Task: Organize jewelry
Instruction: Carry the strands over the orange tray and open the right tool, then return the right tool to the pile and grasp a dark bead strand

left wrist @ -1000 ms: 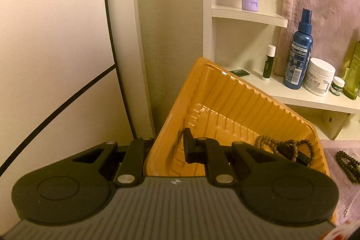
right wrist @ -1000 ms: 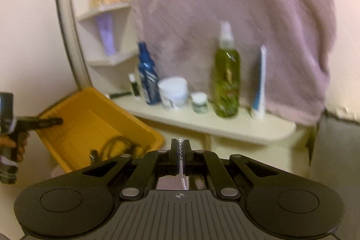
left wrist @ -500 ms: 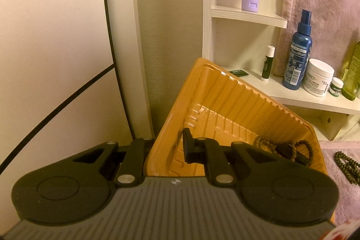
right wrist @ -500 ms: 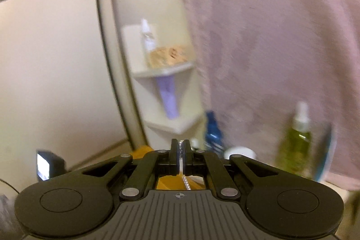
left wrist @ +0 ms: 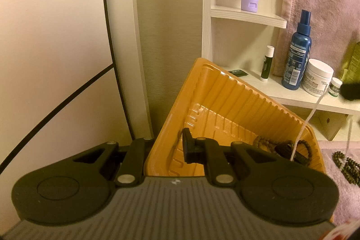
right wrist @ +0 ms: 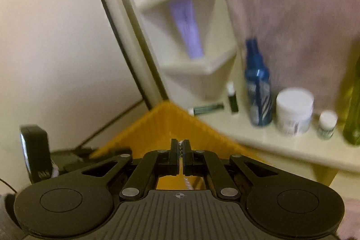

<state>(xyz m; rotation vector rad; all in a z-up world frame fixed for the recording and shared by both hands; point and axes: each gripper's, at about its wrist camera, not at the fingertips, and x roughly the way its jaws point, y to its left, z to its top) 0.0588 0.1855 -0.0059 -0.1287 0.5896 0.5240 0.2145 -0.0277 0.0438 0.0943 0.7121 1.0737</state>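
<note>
Left wrist view: the left gripper (left wrist: 167, 147) pinches the near-left wall of the ribbed orange plastic tray (left wrist: 227, 102); its right finger (left wrist: 187, 146) stands inside the tray, and the left one is hidden behind the wall.
Tray: tipped up on one side, its far corner leaning by the white shelf unit (left wrist: 245, 15); the near rim is cut off by the gripper body.
In the tray: a brown wooden bead bracelet (left wrist: 281, 146) lies bunched in the low right corner, partly covered by the gripper's arm.
Chain: a thin pale silvery chain (left wrist: 308, 120) hangs slanting from a blurred dark shape at the right edge down into the tray, its lower end beside the brown beads.
Outside the tray: a dark green bead string (left wrist: 346, 164) lies on pink cloth at the far right, cut off by the frame.
Right wrist view: the right gripper (right wrist: 180, 151) is clamped tight on the same chain (right wrist: 180, 147), which shows as a beaded sliver between the pads and below them, over the orange tray (right wrist: 166, 120).
Blur: this whole view is smeared; the blue spray bottle (right wrist: 258, 91) and white cream jar (right wrist: 294, 110) on the shelf are soft, labels unreadable.
Left edge: a dark device with a lit screen (right wrist: 33, 150), only partly seen.
</note>
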